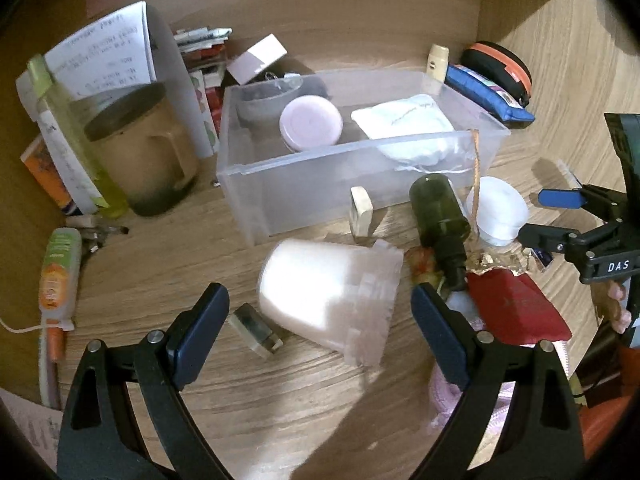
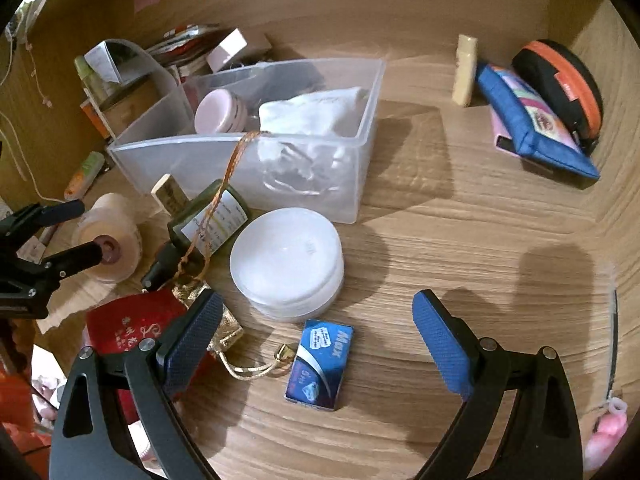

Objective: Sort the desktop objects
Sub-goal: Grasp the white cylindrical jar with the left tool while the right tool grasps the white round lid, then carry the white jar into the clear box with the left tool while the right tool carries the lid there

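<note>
Both grippers hover with jaws spread wide, holding nothing — the left gripper (image 1: 320, 328) over a tipped white plastic cup (image 1: 328, 296), the right gripper (image 2: 318, 344) above a small blue "Max" box (image 2: 320, 364). Behind them stands the clear plastic bin (image 2: 248, 176), already holding a pink jar (image 1: 311, 122) and white pouch (image 1: 404, 126) — a dark green bottle (image 2: 208, 216) lies beside it.

Motion-blurred pale jar (image 1: 328, 292).

One clear plastic bin (image 2: 352, 184) is seen, holding two things — one pink-lidded jar (image 2: 218, 112) and one white cloth pouch (image 2: 312, 114). Outside it are counted one green bottle (image 2: 208, 216), one round white container (image 2: 288, 264), one blue card box (image 2: 320, 364) and two zip cases — one blue (image 2: 536, 128), one orange-and-black (image 2: 568, 84).
</note>
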Demonstrator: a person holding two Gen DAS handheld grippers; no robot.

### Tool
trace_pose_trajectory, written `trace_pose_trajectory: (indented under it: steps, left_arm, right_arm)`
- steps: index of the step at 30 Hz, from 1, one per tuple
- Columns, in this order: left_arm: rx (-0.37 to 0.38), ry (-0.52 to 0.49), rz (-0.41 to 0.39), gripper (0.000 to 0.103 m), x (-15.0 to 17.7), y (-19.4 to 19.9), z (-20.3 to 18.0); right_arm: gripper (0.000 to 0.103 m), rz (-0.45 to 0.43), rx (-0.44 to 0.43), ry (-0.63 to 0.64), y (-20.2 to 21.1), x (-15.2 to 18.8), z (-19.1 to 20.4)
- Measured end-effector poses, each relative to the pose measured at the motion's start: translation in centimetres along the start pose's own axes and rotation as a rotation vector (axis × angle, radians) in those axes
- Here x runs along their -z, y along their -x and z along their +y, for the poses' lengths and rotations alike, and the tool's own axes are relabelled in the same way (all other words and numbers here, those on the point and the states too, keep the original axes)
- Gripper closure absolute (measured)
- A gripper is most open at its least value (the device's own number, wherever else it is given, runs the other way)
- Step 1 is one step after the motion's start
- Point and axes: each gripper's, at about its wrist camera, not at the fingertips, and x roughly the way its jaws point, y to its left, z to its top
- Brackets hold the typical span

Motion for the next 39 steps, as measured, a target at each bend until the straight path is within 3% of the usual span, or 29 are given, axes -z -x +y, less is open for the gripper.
trace_pose_trajectory:
  steps: [11, 14, 16, 21, 24, 31, 39]
  left_arm:
    - [0.029, 0.035, 0.031, 0.010, -0.1, -2.4, 0.7]
    - [0.033, 0.055, 0.017, 0.015, 0.0, -2.4, 0.8]
    - [0.029, 0.059, 0.005, 0.030, 0.0, -2.2, 0.8]
    - [0.016, 0.072, -0.004, 0.034, -0.2, -2.0, 0.8]
    - [0.024, 0.088, -0.008, 0.036, -0.4, -2.0, 1.0]
    - [0.009, 0.096, -0.032, 0.036, -0.4, -1.7, 1.0]
    - [0.037, 0.110, -0.072, 0.036, -1.1, -0.2, 0.8]
  right_arm:
    - [0.009, 0.029, 0.013, 0.064, -1.6, -1.2, 1.1]
    - [0.010, 0.040, 0.017, 0.072, -2.2, -1.4, 1.4]
    - [0.016, 0.041, 0.023, 0.075, -2.5, -1.5, 1.5]
    - [0.027, 0.051, 0.024, 0.067, -3.0, -1.4, 1.2]
    - [0.040, 0.043, 0.010, 0.063, -2.8, -1.4, 1.0]
    - [0.040, 0.027, -0.004, 0.040, -2.2, -1.5, 0.4]
    - [0.040, -0.057, 0.027, 0.027, 0.5, -1.4, -0.1]
